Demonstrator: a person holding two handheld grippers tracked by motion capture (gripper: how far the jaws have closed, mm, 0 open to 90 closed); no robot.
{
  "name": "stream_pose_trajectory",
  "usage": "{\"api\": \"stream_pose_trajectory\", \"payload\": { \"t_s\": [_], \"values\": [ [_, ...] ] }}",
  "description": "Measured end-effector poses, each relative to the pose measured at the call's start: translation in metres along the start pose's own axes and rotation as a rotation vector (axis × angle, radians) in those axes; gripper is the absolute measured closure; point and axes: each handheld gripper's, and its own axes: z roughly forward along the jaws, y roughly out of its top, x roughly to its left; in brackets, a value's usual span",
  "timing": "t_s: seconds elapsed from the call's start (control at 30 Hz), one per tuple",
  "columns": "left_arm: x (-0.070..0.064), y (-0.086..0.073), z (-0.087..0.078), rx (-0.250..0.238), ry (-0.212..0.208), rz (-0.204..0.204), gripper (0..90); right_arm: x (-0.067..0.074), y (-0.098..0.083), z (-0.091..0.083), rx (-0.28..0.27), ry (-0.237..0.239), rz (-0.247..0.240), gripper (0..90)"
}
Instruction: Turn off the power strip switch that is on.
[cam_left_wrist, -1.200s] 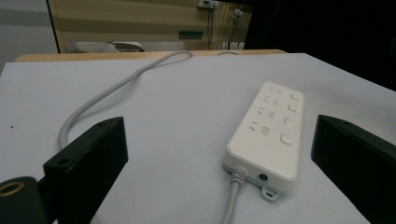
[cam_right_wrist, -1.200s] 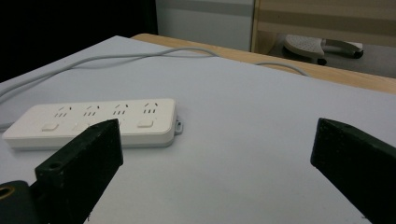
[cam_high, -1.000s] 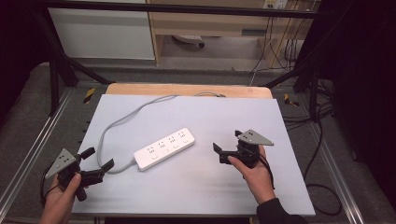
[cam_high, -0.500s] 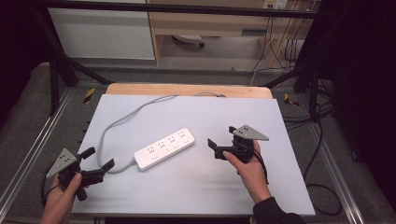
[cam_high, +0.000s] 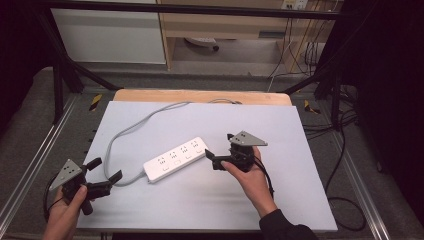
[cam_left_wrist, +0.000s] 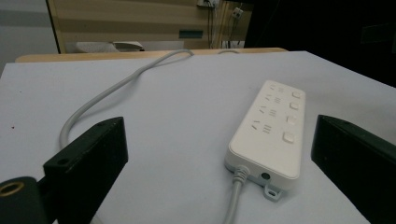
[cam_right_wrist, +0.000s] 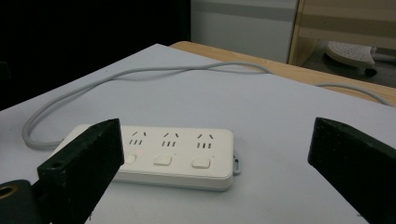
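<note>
The rigid, light white plastic power strip (cam_high: 176, 159) looked graspable across its narrow width; right gripper (cam_high: 216, 159) beside its free end and left gripper (cam_high: 106, 170) near its cord end both stood spread, empty

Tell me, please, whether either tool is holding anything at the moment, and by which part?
Nothing is held: the left tool and the right tool are open, apart from the power strip.
</note>
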Motion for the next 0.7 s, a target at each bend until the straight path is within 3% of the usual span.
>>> {"api": "stream_pose_trajectory", "payload": {
  "t_s": [0.7],
  "values": [
    [0.000, -0.001, 0.000, 0.004, -0.001, -0.006, 4.0, 0.016, 0.004, 0.029, 0.029, 0.028, -0.009, 5.3]
  ]
}}
